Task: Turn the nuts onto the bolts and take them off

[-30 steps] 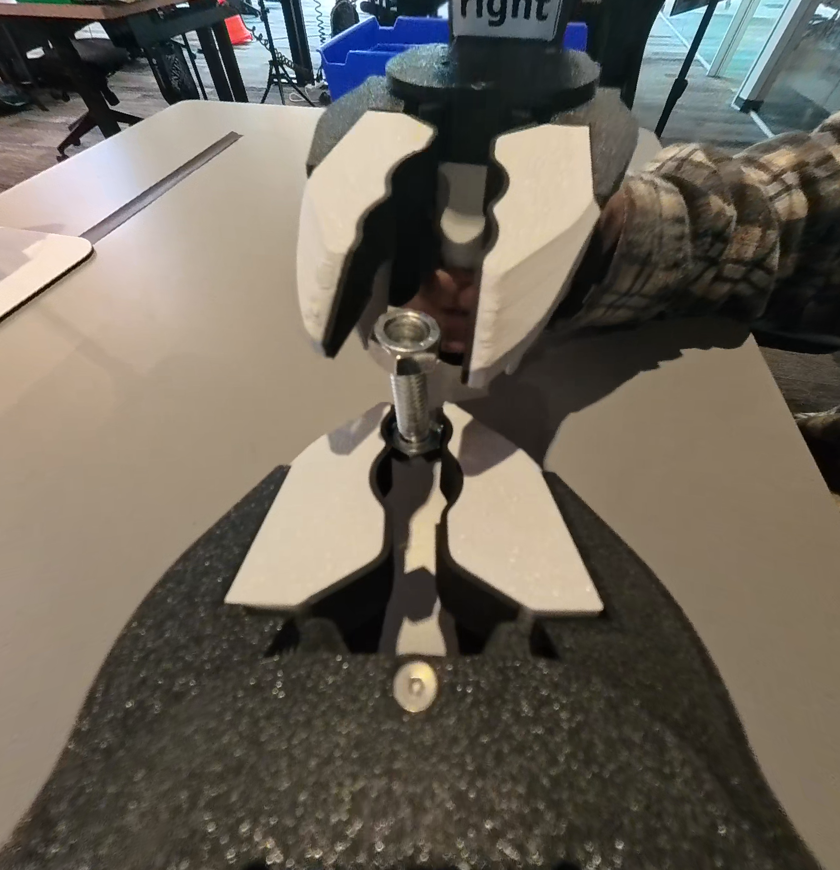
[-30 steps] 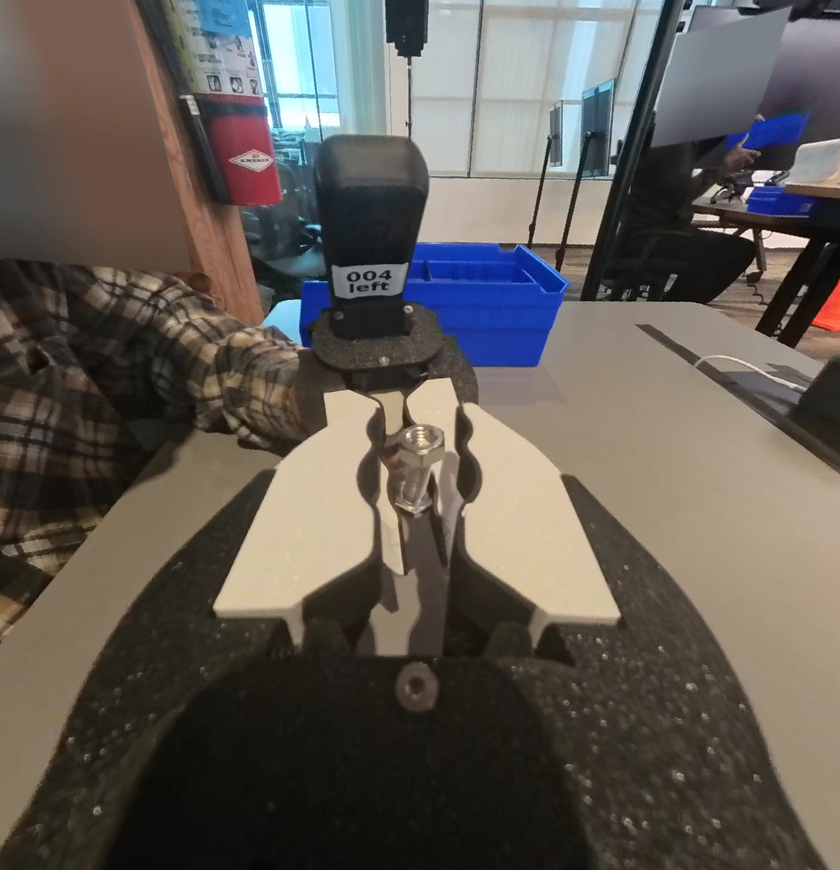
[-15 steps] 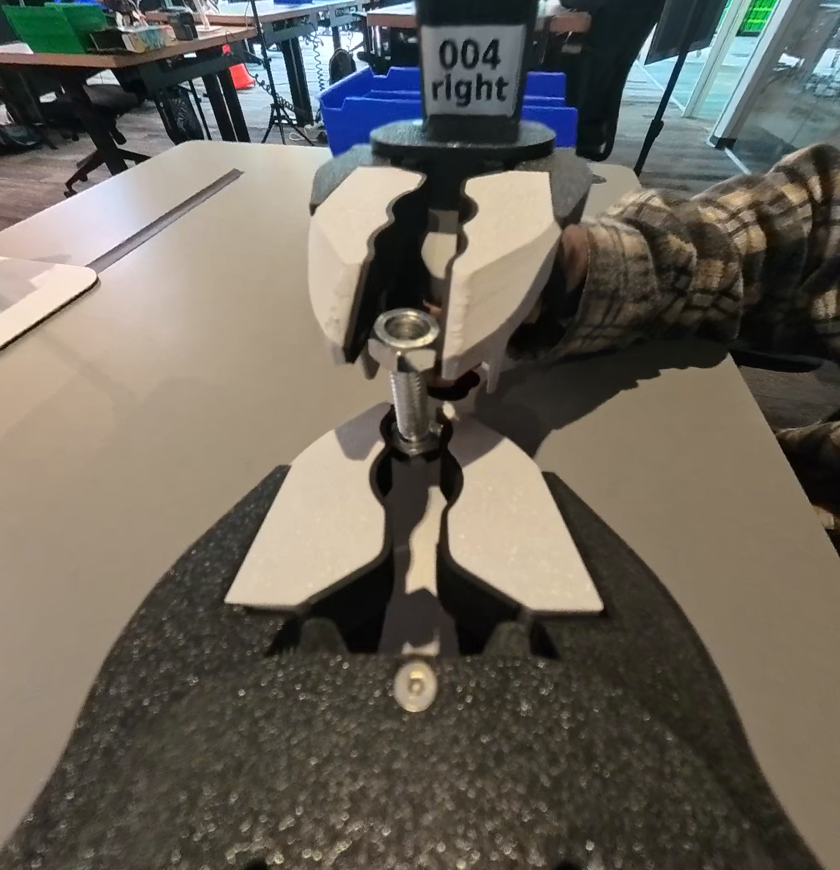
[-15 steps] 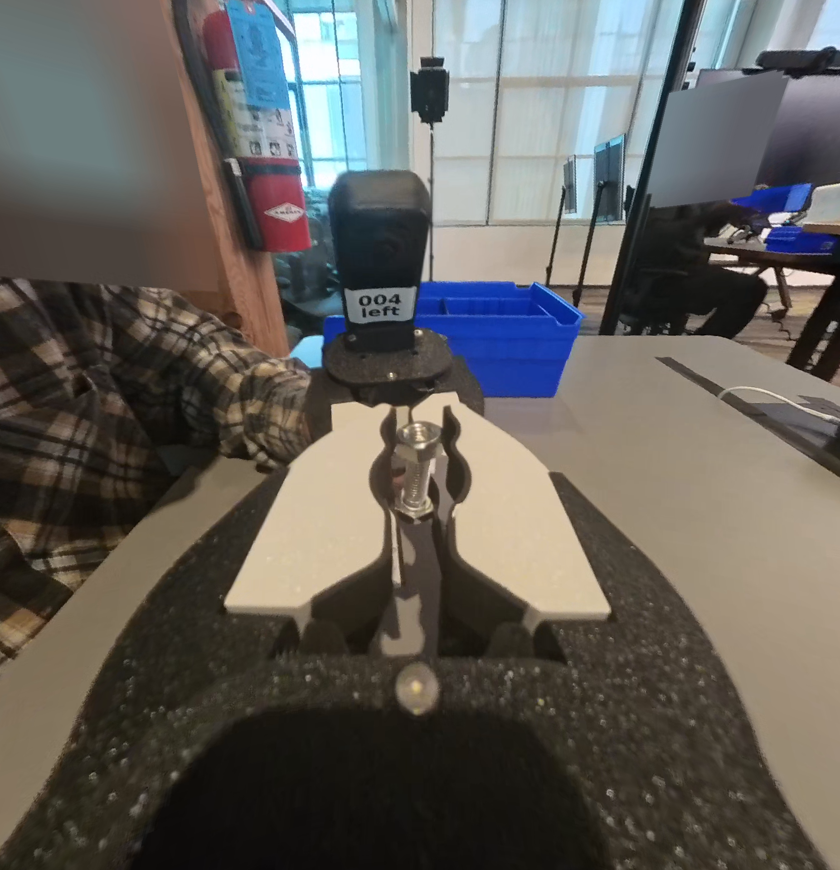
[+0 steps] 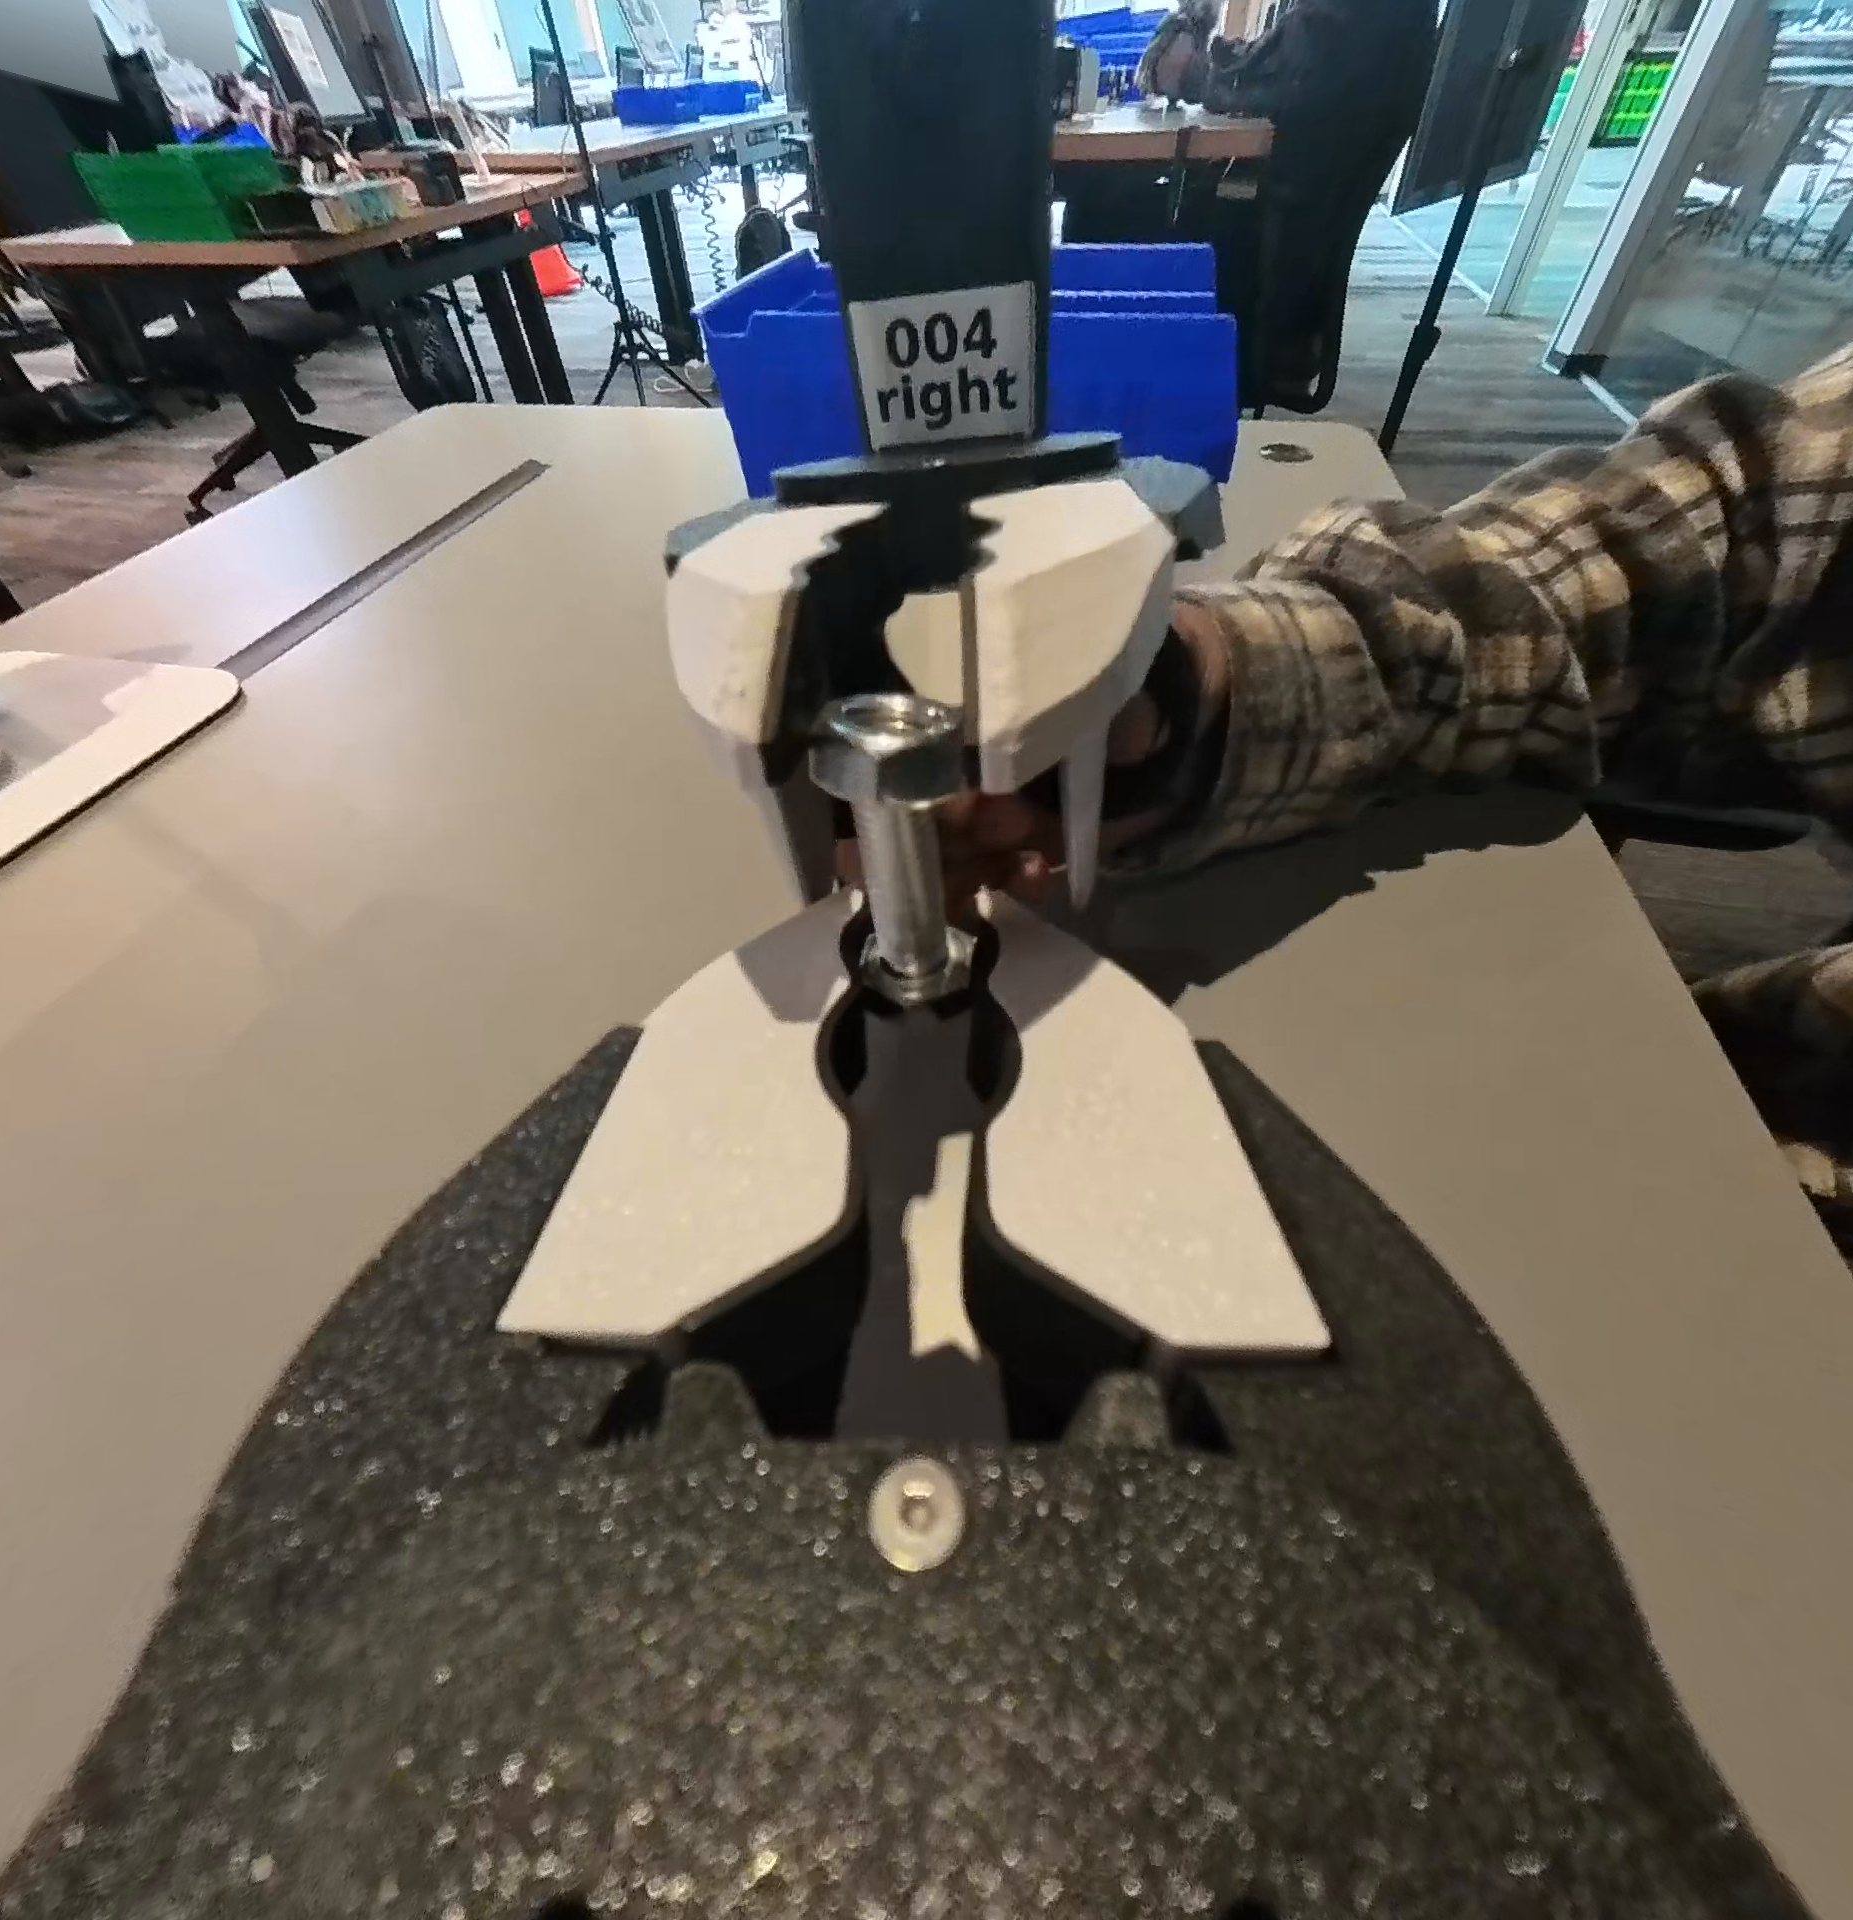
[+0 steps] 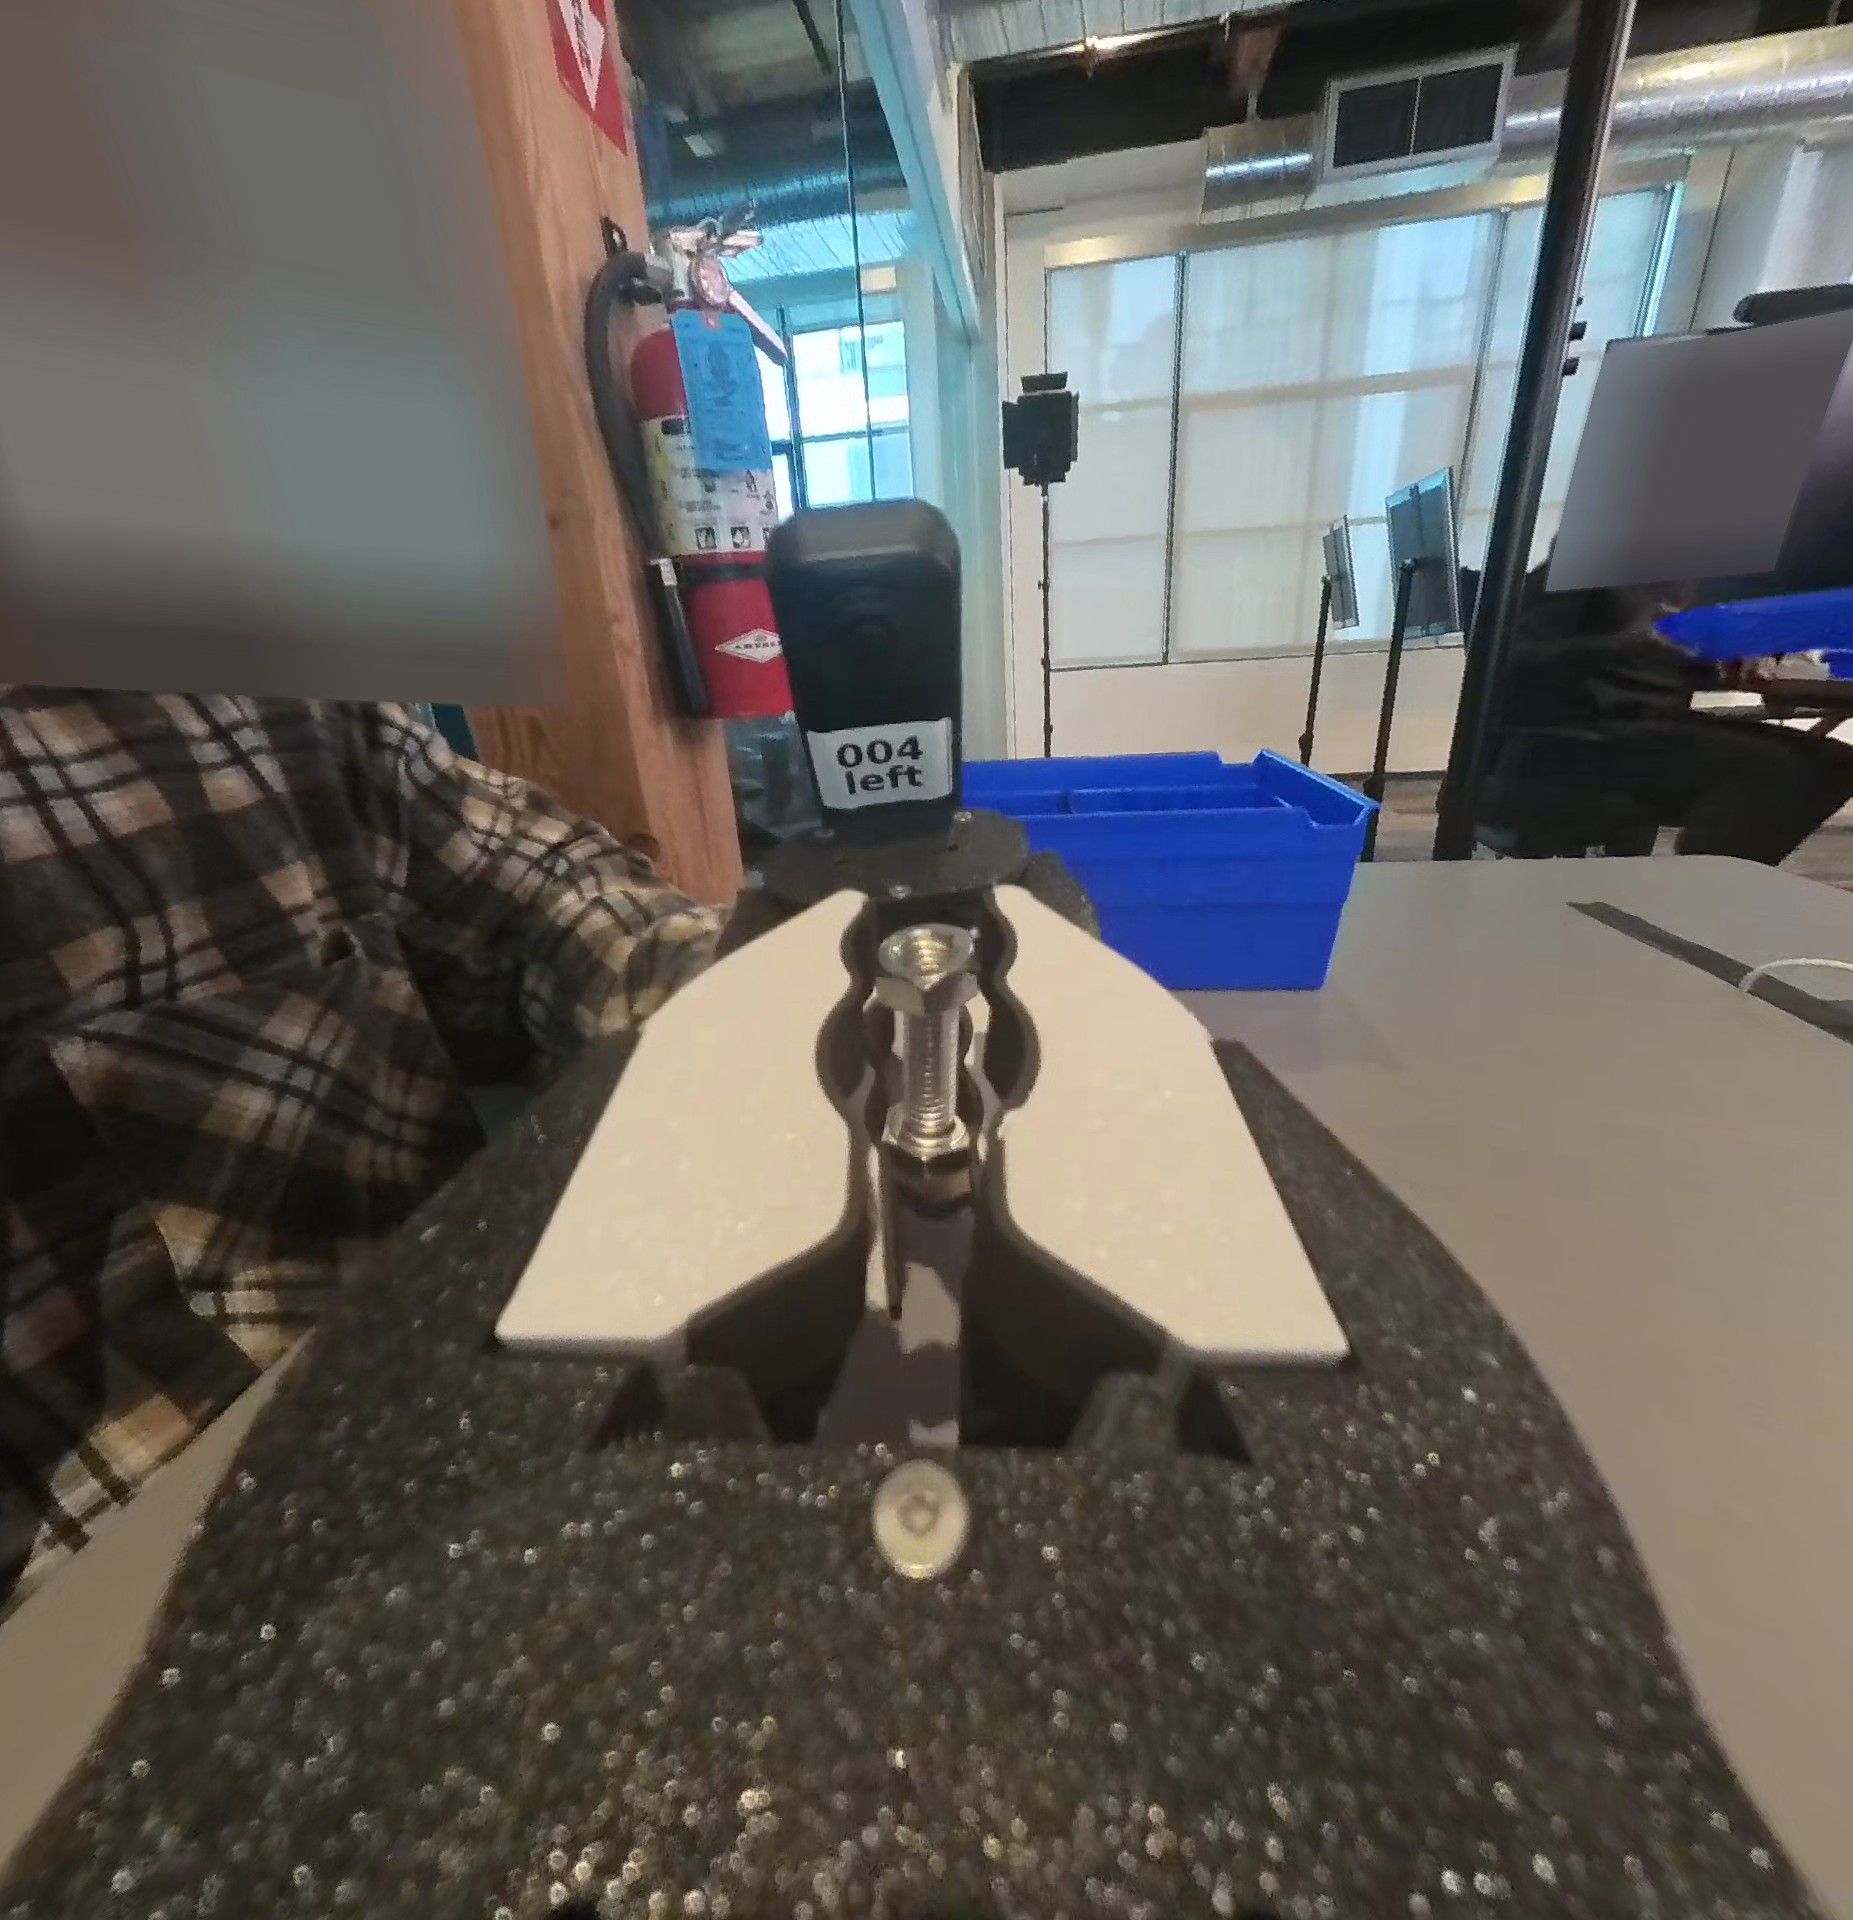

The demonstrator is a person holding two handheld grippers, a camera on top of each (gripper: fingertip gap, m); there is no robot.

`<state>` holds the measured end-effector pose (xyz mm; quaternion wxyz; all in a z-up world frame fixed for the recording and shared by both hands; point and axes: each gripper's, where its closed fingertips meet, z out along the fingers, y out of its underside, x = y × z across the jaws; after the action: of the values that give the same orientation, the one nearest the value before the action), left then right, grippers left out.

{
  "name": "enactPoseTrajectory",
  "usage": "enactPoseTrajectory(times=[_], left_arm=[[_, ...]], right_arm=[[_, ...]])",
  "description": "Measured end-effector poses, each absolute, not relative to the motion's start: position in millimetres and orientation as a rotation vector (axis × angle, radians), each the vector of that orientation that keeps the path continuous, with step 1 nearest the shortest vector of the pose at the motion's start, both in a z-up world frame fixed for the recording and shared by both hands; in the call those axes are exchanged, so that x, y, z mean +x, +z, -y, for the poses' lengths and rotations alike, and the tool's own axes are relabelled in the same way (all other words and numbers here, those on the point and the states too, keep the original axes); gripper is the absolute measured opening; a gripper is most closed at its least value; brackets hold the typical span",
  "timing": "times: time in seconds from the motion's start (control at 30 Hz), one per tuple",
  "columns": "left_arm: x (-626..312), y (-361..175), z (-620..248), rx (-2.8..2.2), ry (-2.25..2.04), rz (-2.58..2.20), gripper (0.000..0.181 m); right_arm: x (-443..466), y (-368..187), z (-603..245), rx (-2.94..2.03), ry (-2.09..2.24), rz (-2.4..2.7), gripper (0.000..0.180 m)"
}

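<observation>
The bolt [image 5: 904, 883] was held upright over the desk [image 5: 382, 935] in the closed left tongs [image 5: 917, 940], with the nut [image 5: 886, 743] at its top. The grip of the right tongs [image 6: 927, 935] could not be told. By judgement, the nut was next to be clamped and turned.

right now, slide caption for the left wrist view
Left gripper clamps an upright bolt by its head, nut at the tip, right gripper facing it over a table.

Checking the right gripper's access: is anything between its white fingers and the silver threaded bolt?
Nothing visible does. The right gripper flanks the silver threaded bolt lengthwise, with the hexagonal piece between its fingers. The left gripper holds the bolt's other end.
</observation>
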<state>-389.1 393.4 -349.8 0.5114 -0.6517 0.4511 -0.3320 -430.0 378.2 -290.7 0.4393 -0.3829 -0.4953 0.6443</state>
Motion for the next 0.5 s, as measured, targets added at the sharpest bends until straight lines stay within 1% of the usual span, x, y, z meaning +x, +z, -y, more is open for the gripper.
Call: enactPoseTrajectory(times=[0.33, 0.5], left_arm=[[-394.9, -364.9, -402.8, -1.650, -0.637, -1.133, 0.014], [-394.4, -370.0, -403.5, -1.677, -0.624, -1.137, 0.014]], right_arm=[[-431.7, -305.3, -383.3, -1.060, 1.461, 1.328, 0.018], [-433.2, -310.8, -382.9, -1.091, 1.427, 1.362, 0.018]])
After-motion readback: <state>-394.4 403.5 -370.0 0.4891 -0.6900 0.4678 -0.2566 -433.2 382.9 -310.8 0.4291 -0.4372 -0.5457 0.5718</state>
